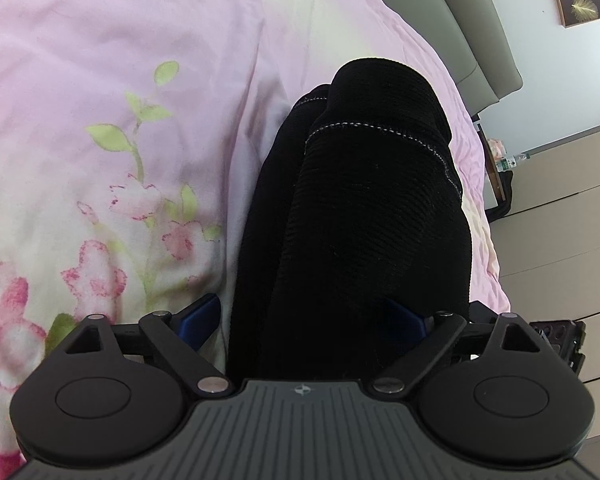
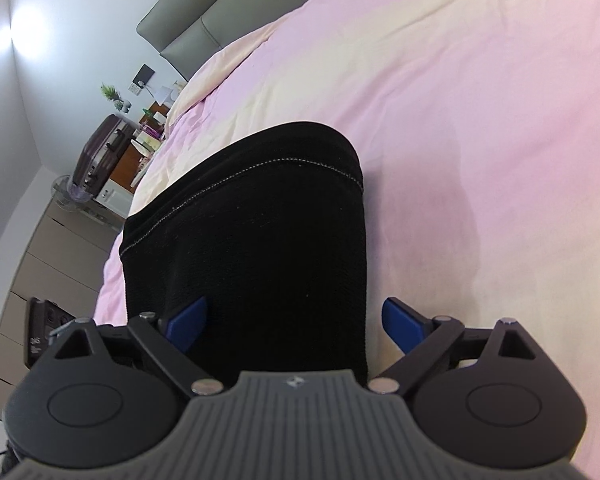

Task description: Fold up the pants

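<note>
Left wrist view shows my left gripper (image 1: 304, 320) with its blue fingers (image 1: 198, 318) spread wide, and the black pants (image 1: 364, 208) run between them, lying on the pink bedspread (image 1: 100, 60). The right-hand finger is partly hidden behind the cloth, so I cannot tell whether it touches; the left one stands clear of the fabric. A line of pale stitching crosses the far end of the pants, where they bunch into a rounded fold. Green leaves and pink flowers are printed on the bedspread to the left.

From the right wrist, my right gripper (image 2: 296, 322) also stands wide apart, with the same pants (image 2: 252, 232) filling the gap. Its right finger (image 2: 404, 322) sits just beside the cloth's edge, not pressing it. A grey headboard (image 2: 188, 28) and a dark suitcase (image 2: 100, 152) show far off at the left.
</note>
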